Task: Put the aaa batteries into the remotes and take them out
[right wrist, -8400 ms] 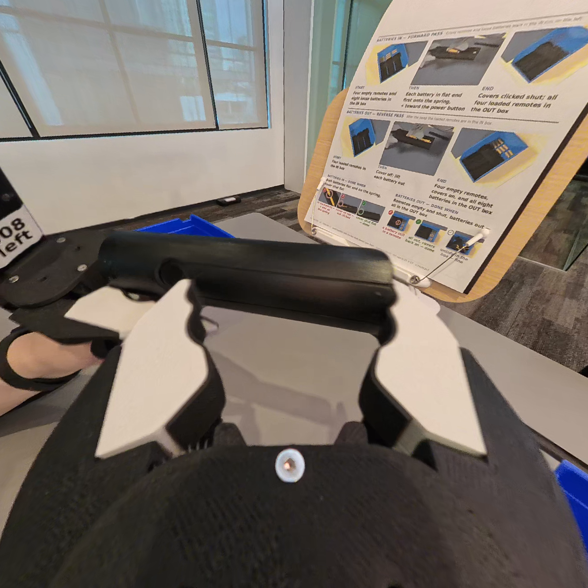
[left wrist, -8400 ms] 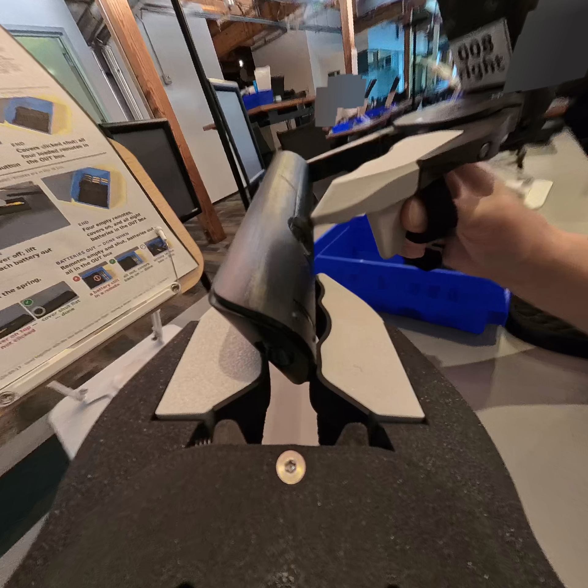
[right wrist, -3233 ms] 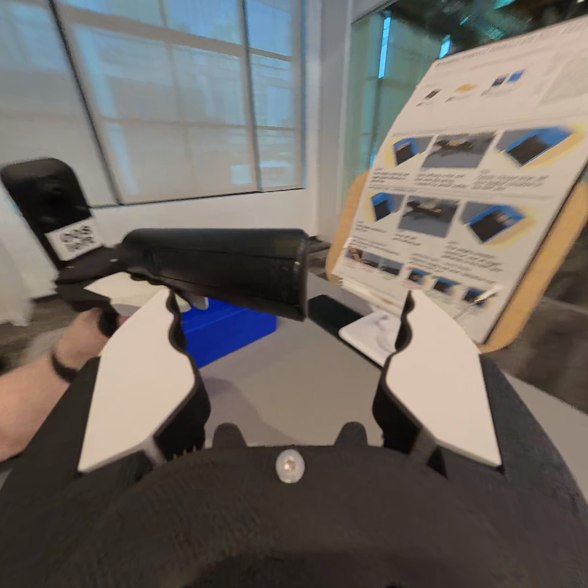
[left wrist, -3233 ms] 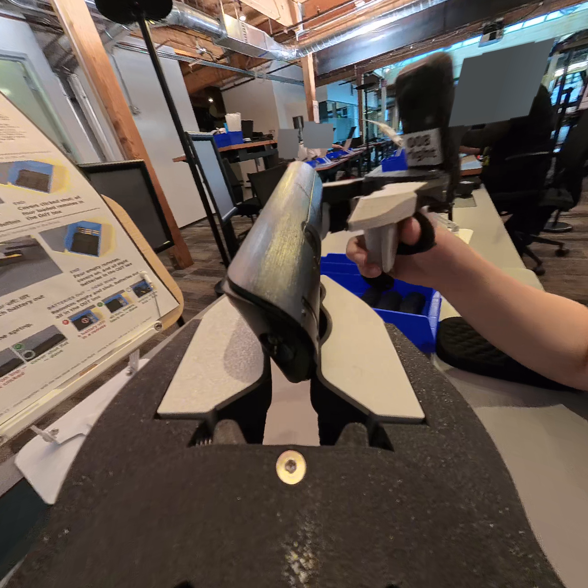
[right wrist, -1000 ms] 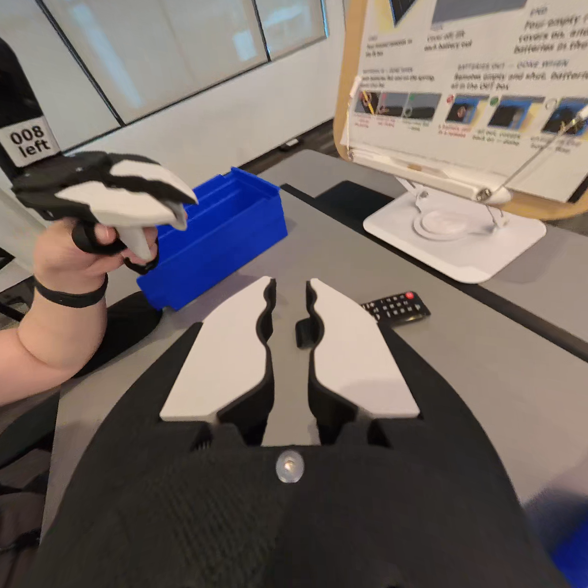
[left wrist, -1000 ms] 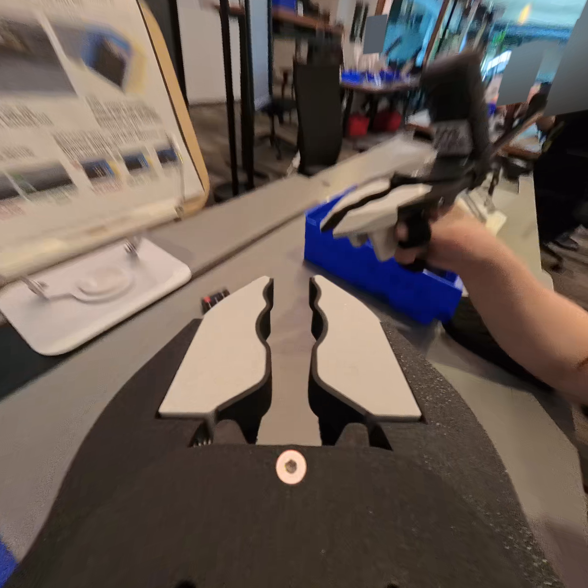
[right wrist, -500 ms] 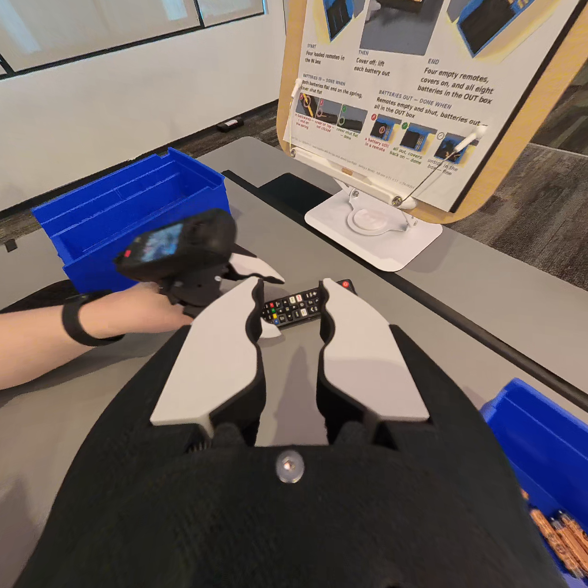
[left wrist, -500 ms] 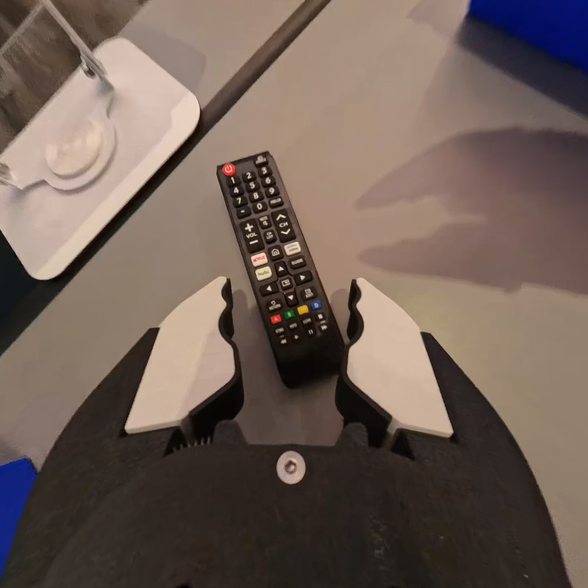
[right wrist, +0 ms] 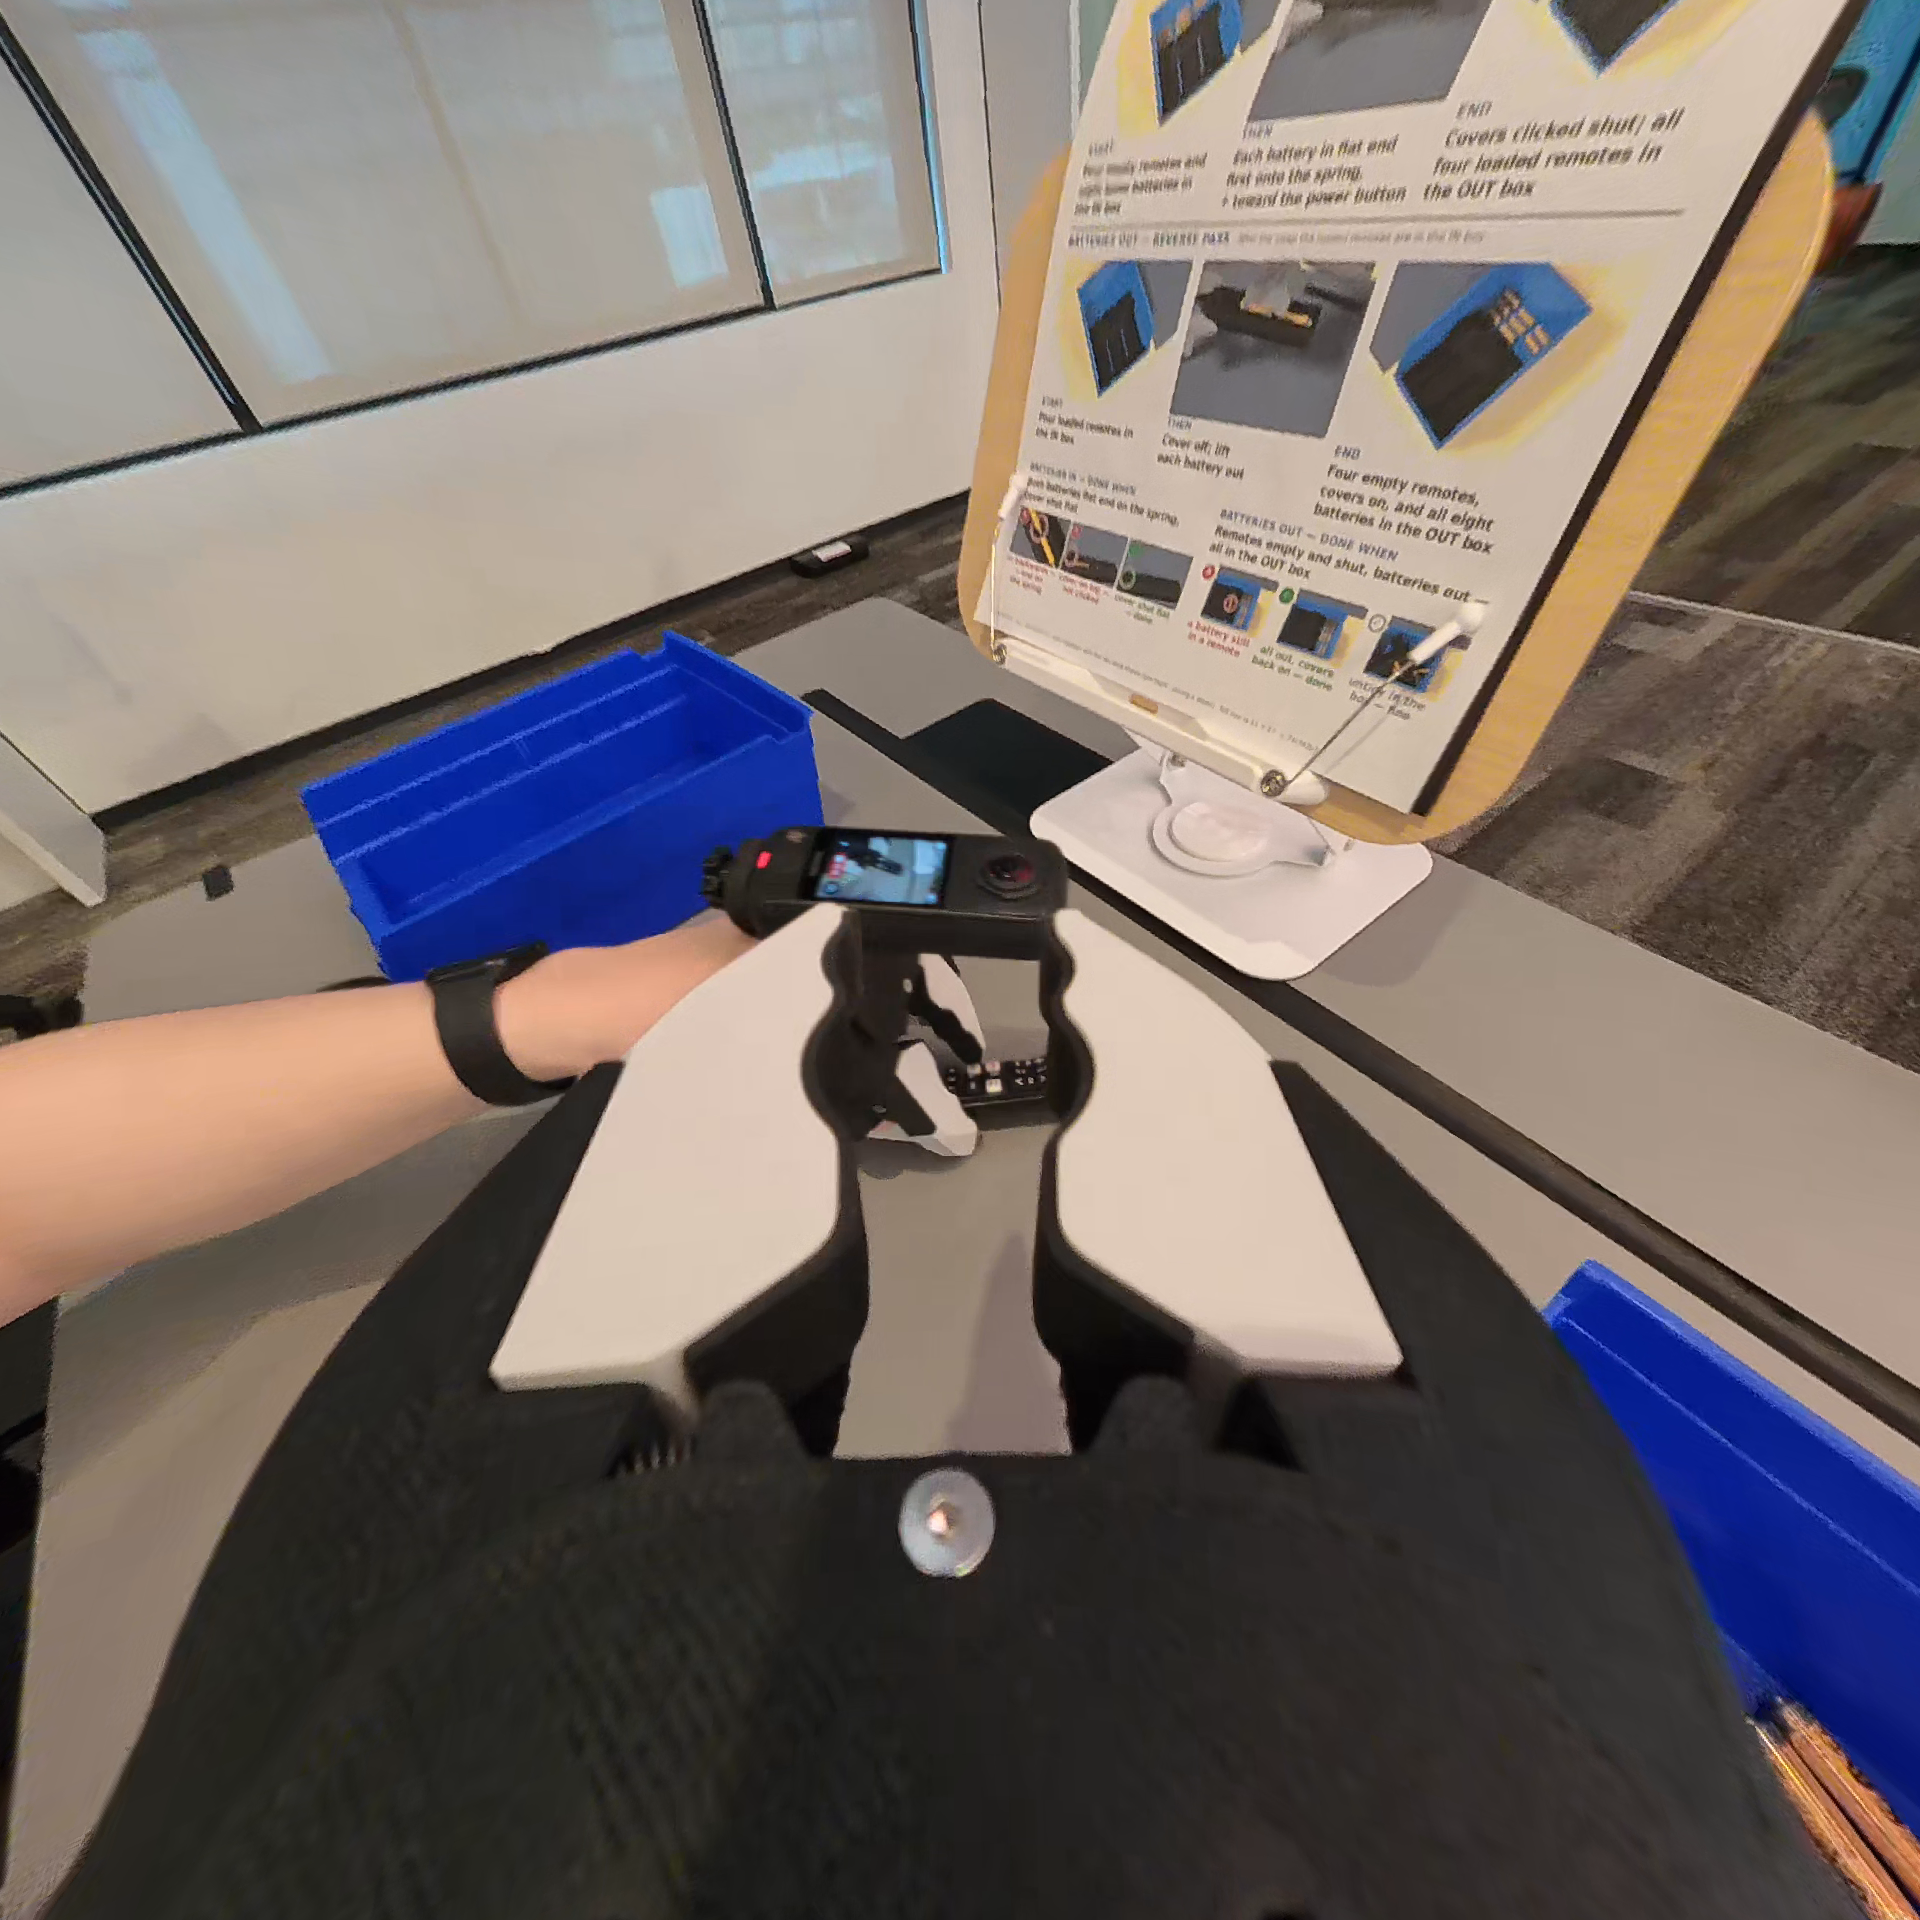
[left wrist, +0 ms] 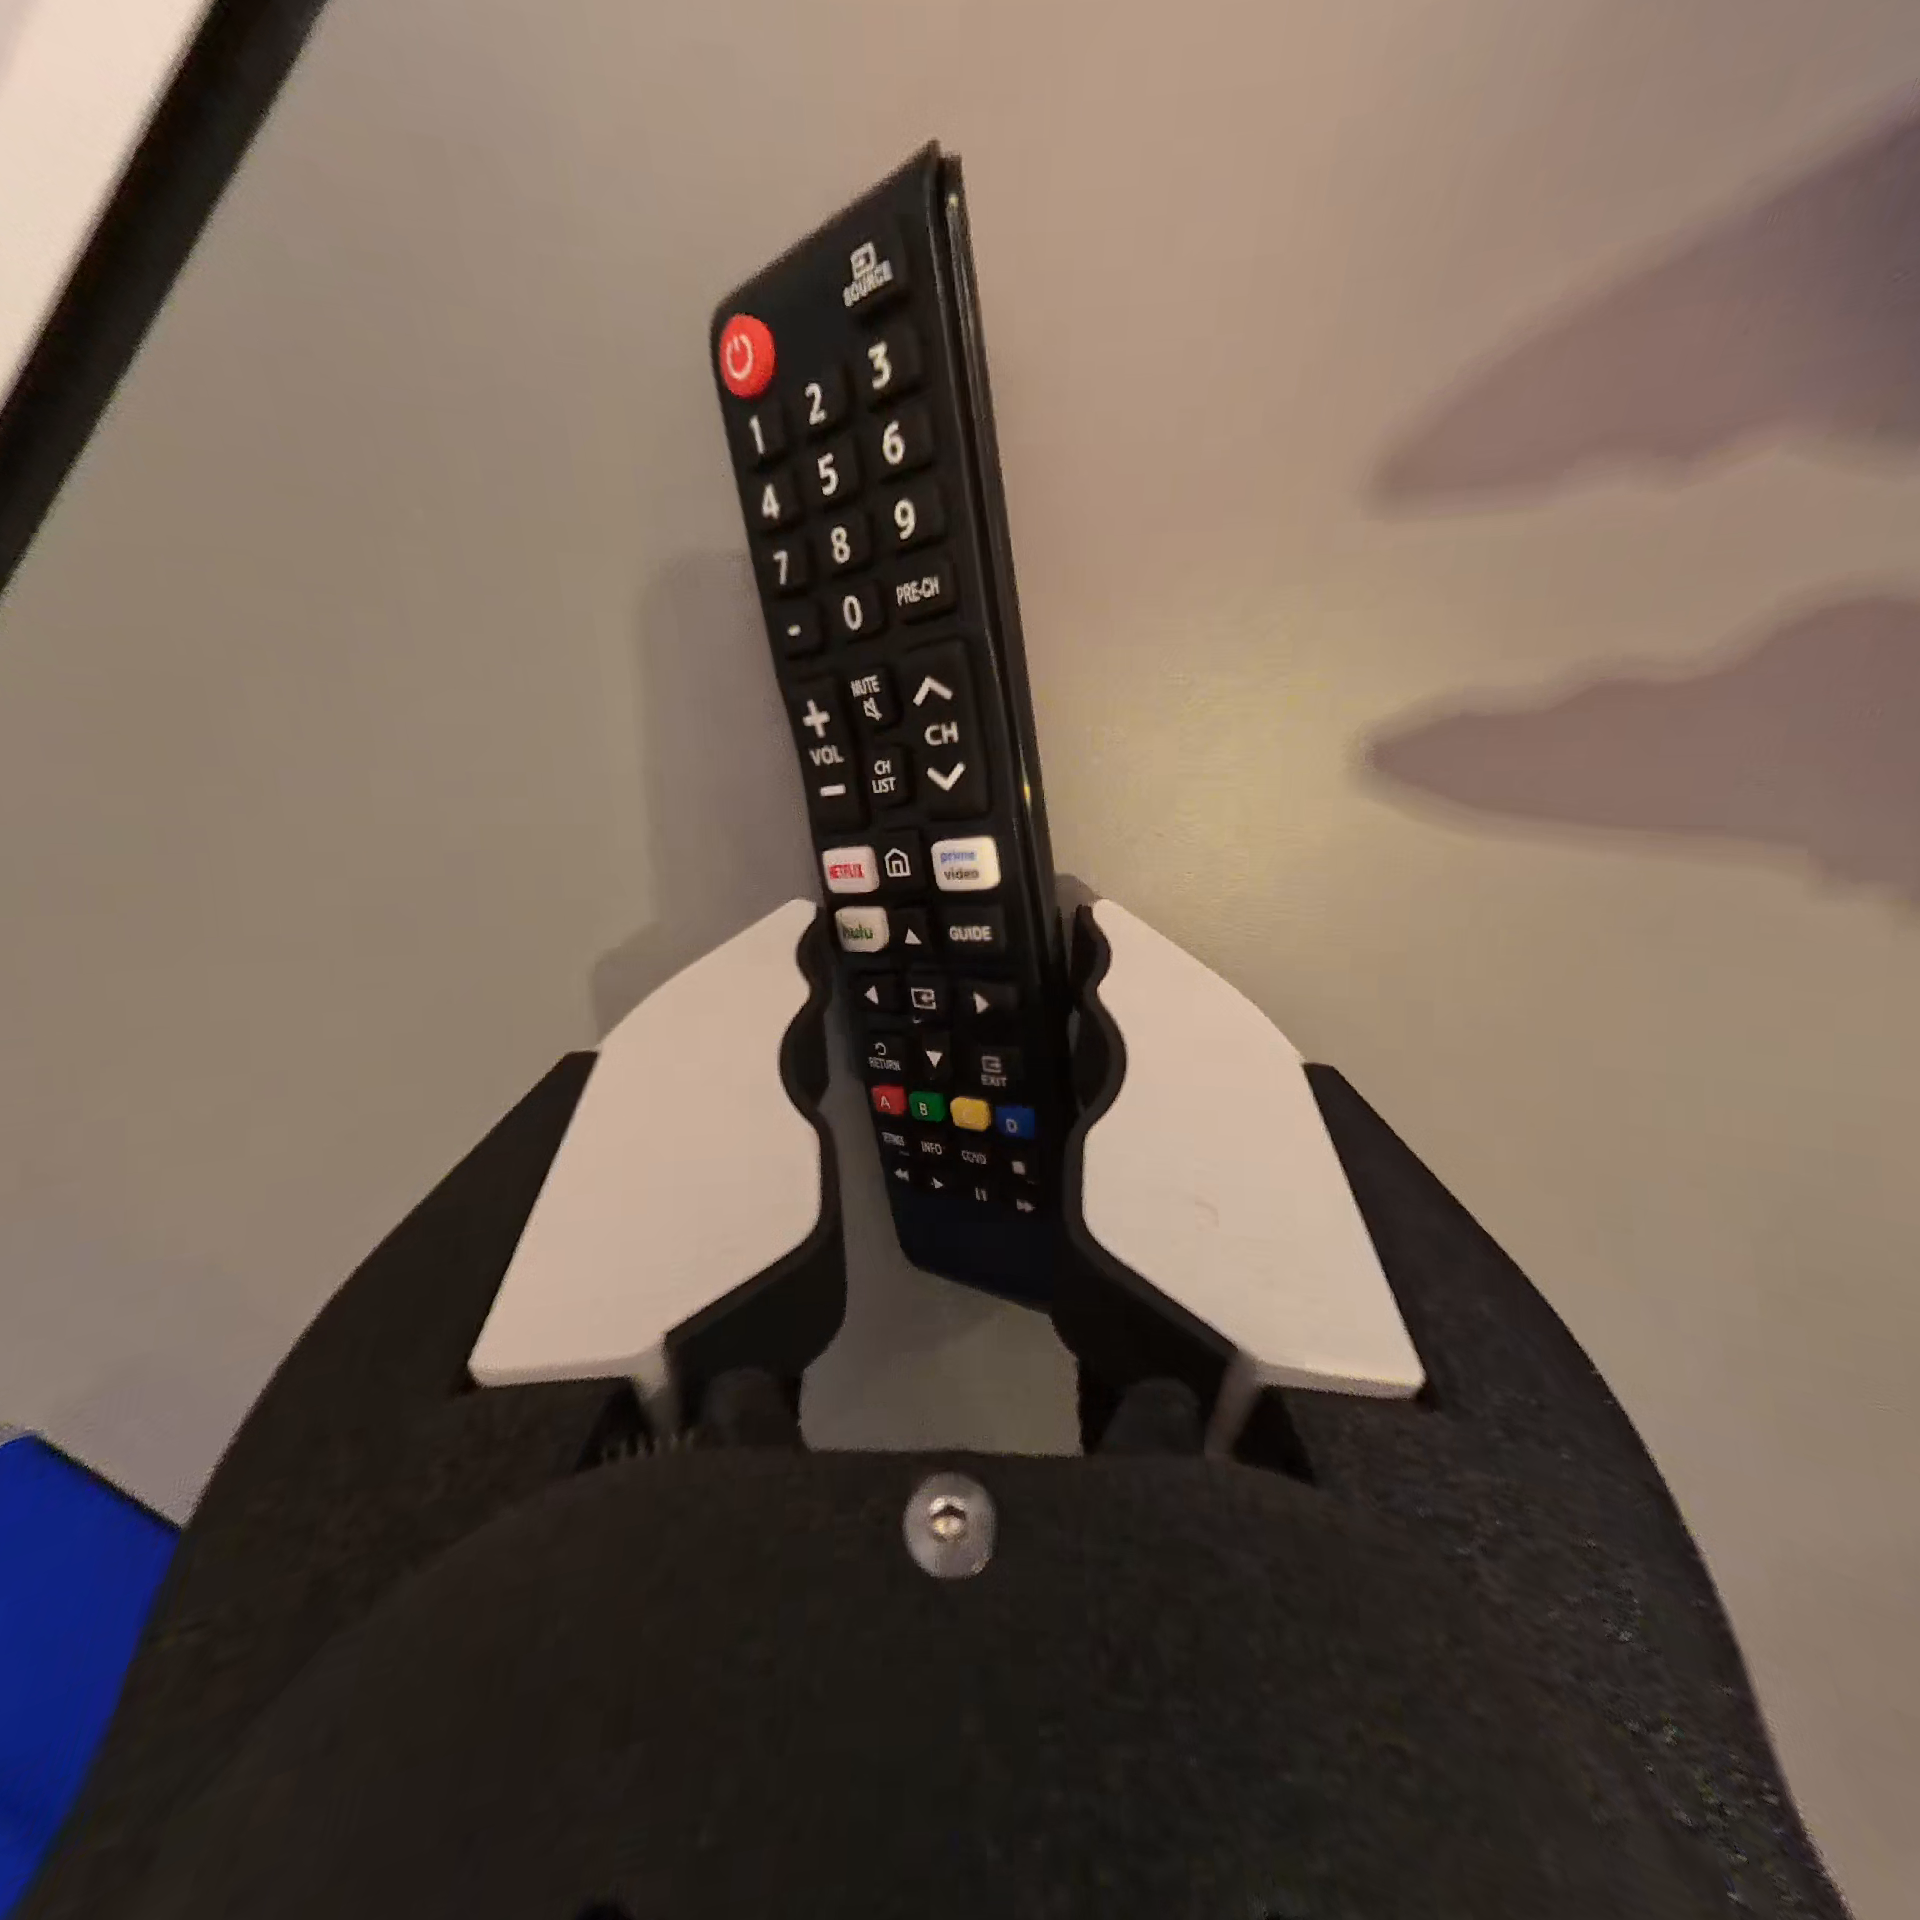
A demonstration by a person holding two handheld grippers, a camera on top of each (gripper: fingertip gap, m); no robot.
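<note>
Grey table [right wrist: 1558,997] bears blue bins [right wrist: 582,790], sign stand [right wrist: 1236,873].

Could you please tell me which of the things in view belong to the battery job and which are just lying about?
For the job:
- remote, clamped in the left tool
- right tool, open, holding nothing
- batteries in the near blue bin
- far blue bin

Just lying about:
- instruction board on its white stand
- wristband

Left tongs [left wrist: 943,997] clamped shut low; right tongs [right wrist: 945,1029] parted, hovering behind
</note>
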